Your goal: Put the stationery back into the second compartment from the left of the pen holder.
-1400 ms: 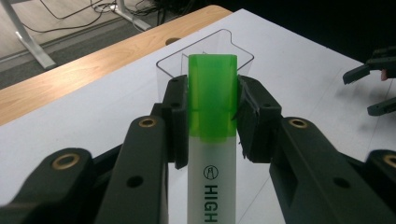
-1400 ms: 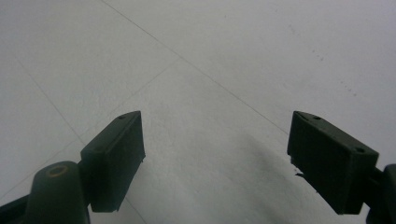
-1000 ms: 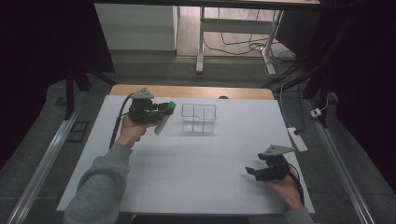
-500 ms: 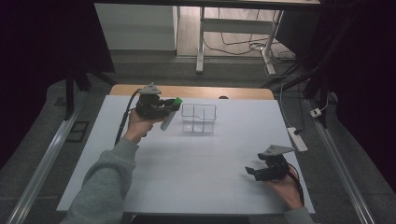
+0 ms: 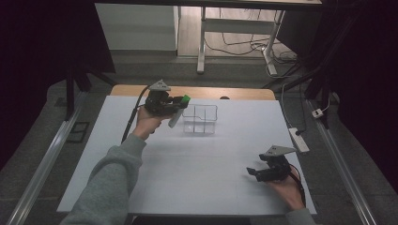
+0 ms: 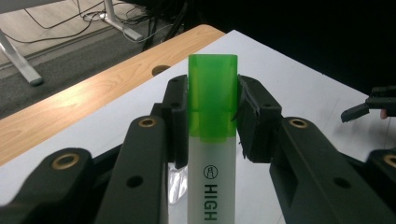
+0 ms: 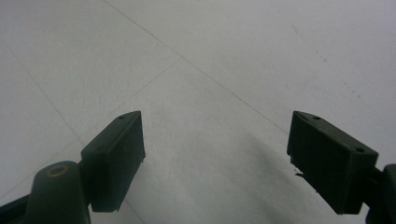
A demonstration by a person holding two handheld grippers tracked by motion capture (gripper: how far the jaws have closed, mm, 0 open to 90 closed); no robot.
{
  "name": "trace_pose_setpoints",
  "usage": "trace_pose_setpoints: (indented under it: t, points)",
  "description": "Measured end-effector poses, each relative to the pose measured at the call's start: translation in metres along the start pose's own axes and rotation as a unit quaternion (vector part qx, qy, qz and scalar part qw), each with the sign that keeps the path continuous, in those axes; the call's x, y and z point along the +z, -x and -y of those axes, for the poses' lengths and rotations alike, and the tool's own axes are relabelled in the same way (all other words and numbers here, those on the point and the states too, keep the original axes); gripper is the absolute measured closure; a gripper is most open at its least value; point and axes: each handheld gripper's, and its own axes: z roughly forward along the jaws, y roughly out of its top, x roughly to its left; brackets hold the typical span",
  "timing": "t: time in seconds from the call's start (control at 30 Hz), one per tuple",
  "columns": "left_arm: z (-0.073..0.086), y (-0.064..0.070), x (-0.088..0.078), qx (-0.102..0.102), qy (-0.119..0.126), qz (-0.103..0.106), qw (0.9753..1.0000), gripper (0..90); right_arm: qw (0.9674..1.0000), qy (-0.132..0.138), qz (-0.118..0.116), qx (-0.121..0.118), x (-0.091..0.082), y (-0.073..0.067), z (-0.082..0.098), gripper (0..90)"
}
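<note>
A white table [image 5: 197, 178] carries the things, its surface crossed by faint straight seams. A clear plastic box [image 5: 200, 119] with dividers (its compartments look see-through) stands on it toward the far edge. Behind the white top runs a strip of light wooden tabletop [image 5: 244, 93] with a dark hole.
</note>
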Motion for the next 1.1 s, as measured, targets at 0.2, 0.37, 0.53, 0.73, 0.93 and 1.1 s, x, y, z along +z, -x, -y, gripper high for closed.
trace_pose_setpoints:
  t: [0.2,0.37,0.53,0.73,0.93,1.1]
  points:
    - [-0.008,0.003,0.008,0.006,-0.002,0.003,1.0000,66.6,1.0000,0.001,0.000,0.000,0.000,0.000,0.000,18.2]
    - [-0.013,0.005,0.016,0.008,-0.007,0.003,0.9999,66.6,1.0000,-0.001,0.001,0.000,0.001,0.000,0.000,18.2]
    - [-0.018,0.006,0.024,0.011,-0.010,0.001,0.9999,66.6,1.0000,-0.001,0.000,0.000,0.001,0.000,0.000,18.2]
    - [-0.024,0.008,0.032,0.015,-0.011,-0.002,0.9998,66.6,1.0000,-0.001,0.000,0.000,0.001,0.000,0.000,18.3]
    - [-0.027,0.008,0.042,0.011,-0.014,0.007,0.9998,66.5,1.0000,-0.001,0.001,-0.001,0.000,0.000,0.000,18.4]
    - [-0.031,0.008,0.049,0.011,-0.012,0.005,0.9999,66.5,1.0000,0.000,0.000,0.000,0.000,0.000,0.000,18.5]
